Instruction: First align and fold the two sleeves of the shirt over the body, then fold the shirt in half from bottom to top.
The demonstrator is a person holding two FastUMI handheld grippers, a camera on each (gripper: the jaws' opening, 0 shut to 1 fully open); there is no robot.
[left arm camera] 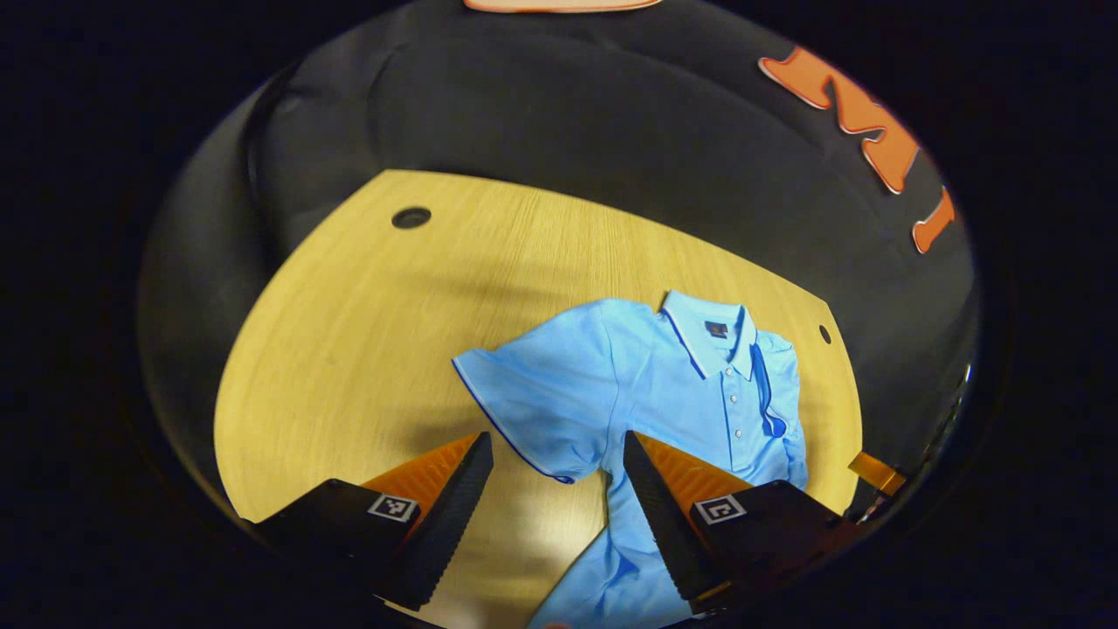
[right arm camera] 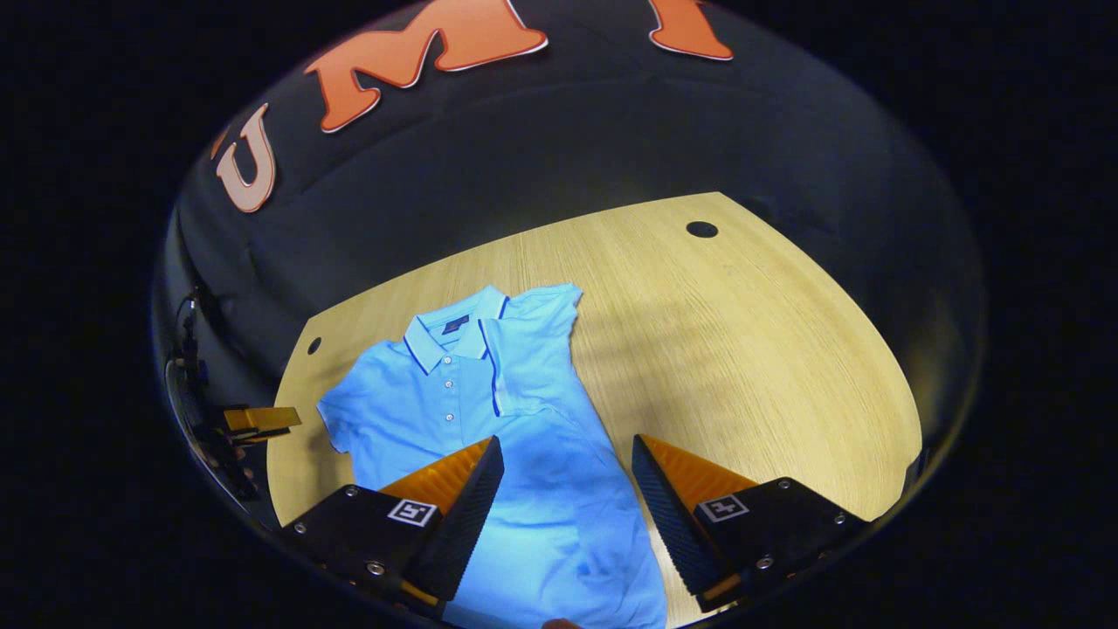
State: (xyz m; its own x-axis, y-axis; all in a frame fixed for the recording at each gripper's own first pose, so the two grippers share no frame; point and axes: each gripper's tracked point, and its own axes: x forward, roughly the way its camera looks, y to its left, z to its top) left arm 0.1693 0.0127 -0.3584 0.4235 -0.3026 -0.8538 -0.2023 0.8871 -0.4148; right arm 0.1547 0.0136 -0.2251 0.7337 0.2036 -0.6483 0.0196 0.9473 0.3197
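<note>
both grippers, left (left arm camera: 557,467) and right (right arm camera: 568,472), gape empty above the shirt (right arm camera: 489,411); grabbing the flat sleeve (left arm camera: 524,393), centre frame, could bunch the body.

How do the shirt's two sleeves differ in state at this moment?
One sleeve is already folded in over the shirt body, beside the collar and button placket; the other sleeve is spread out flat on the table. The folded sleeve overlaps the body; the spread one juts sideways past it. Both are light blue with a dark trim line at the cuff.
</note>
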